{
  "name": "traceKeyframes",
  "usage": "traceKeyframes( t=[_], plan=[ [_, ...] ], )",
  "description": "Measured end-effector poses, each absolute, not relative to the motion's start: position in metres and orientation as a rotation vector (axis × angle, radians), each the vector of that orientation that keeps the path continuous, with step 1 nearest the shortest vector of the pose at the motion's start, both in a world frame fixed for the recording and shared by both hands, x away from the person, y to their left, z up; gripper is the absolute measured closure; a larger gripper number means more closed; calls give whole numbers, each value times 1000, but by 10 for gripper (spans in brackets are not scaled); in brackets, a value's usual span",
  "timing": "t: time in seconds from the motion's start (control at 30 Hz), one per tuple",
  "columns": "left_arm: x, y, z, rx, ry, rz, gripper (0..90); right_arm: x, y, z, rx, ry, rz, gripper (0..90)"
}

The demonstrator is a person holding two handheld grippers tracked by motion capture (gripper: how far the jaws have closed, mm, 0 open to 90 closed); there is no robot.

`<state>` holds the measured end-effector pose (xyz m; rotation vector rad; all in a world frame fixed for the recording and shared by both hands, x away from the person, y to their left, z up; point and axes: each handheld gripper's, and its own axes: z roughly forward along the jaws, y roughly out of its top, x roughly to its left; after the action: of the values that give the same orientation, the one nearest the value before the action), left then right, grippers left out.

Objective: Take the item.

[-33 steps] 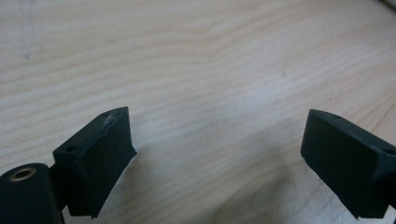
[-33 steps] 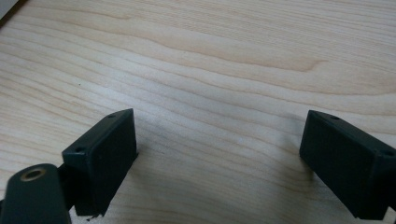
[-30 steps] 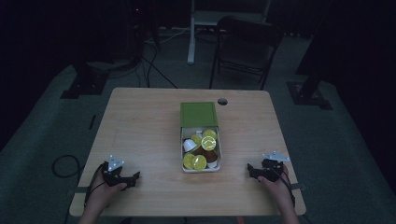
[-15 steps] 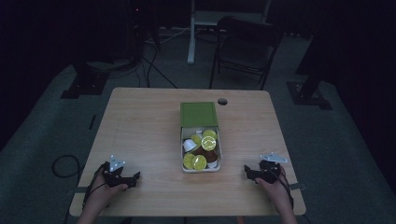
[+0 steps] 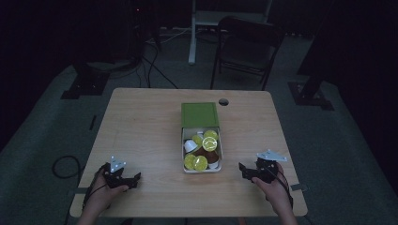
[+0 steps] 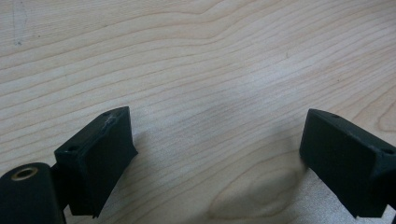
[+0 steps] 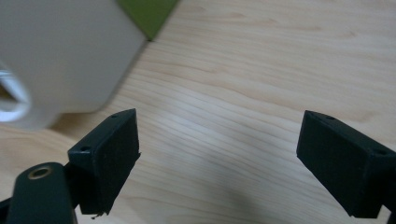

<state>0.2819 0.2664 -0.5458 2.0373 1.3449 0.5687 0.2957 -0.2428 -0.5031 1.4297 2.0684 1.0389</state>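
High view | both hand-held grippers (image 5: 123, 179) (image 5: 253, 170) wide, empty | box (image 5: 202, 161) between, w/ pods (image 5: 209, 144)

Left gripper (image 5: 133, 178) and right gripper (image 5: 245, 170) rest low (jaws wide apart).

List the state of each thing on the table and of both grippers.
box: open, holding capsules
green lid: off the opening, lying flat behind the box
capsules: loose inside the box
left gripper: jaws open, nothing held
right gripper: jaws open, nothing held, beside the box
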Motion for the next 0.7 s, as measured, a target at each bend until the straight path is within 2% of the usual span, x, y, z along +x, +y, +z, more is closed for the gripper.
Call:
traceKeyframes(
  t=[0.7],
  plan=[
    [282,266,-546,2039,1345,568,104,276,-190,-446,1215,2141,1220,132]
  ],
)
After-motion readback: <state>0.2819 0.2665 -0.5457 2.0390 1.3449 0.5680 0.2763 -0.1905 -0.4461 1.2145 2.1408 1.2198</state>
